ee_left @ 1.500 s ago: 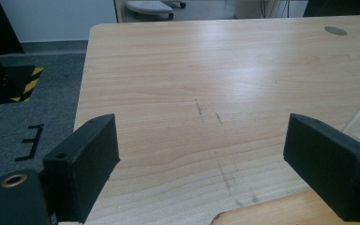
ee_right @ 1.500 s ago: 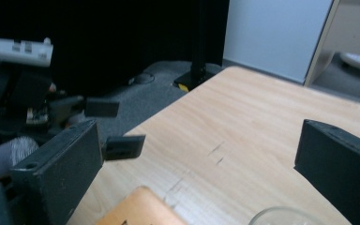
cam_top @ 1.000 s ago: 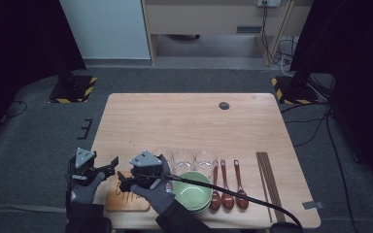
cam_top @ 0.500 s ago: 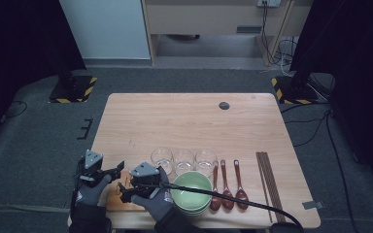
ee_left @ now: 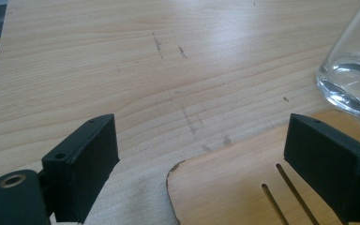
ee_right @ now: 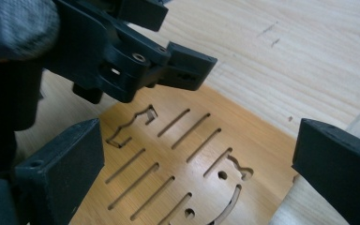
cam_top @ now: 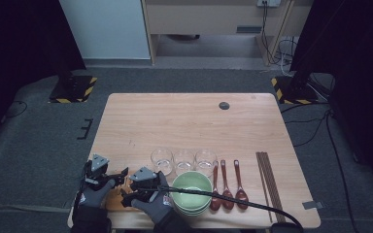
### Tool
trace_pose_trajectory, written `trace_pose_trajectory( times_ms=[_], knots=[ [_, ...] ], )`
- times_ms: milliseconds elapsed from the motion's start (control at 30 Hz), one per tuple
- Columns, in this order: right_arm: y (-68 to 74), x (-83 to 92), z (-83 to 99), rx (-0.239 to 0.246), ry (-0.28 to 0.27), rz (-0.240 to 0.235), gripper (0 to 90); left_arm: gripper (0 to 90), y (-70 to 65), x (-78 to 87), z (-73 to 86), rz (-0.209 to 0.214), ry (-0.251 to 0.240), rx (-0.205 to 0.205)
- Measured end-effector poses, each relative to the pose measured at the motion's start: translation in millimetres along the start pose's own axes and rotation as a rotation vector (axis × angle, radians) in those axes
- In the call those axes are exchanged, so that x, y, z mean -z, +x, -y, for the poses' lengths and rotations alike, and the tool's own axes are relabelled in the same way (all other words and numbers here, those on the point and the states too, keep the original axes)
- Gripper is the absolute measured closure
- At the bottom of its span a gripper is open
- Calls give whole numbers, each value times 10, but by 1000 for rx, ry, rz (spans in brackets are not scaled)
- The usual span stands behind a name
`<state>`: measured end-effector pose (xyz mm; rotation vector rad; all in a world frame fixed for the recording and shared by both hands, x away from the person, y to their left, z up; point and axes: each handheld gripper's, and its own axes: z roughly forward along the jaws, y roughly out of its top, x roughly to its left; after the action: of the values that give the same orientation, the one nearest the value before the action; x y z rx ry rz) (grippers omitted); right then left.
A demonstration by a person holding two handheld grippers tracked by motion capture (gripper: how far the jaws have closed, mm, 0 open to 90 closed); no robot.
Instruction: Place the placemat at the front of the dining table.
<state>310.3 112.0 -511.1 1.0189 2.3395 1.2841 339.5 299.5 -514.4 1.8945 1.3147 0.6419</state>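
Jaws wide apart on your left gripper and right gripper — both over the wooden trivet, holding nothing.

Overall light: the high view is dimly lit; the pale wooden table is the brightest area, while the left and right edges of the frame are sunk in near black.
Sharpness, high view: soft, grainy detail is seen throughout.
Left gripper view: bright, even light is spread across the wood grain; a white glare is caught in the clear glass tumbler at the upper right.
Right gripper view: the slotted light-brown wooden board is rendered sharply; the grey glove at the upper left is blurred.
Shadows: soft and faint.
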Motion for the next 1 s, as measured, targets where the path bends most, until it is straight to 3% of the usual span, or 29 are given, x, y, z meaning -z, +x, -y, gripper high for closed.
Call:
trace_pose_trajectory(
  times_ms=[333,600,1000],
  knots=[
    [-17,-93,80,-4,27,28,20,86,-13,-45,49,10,25,-13],
    [2,-190,155,-16,80,25,18,81,-16,-87,70,28,39,-12],
    [-21,-223,165,-5,87,67,23,66,-51,-157,107,40,77,-36]
  ],
)
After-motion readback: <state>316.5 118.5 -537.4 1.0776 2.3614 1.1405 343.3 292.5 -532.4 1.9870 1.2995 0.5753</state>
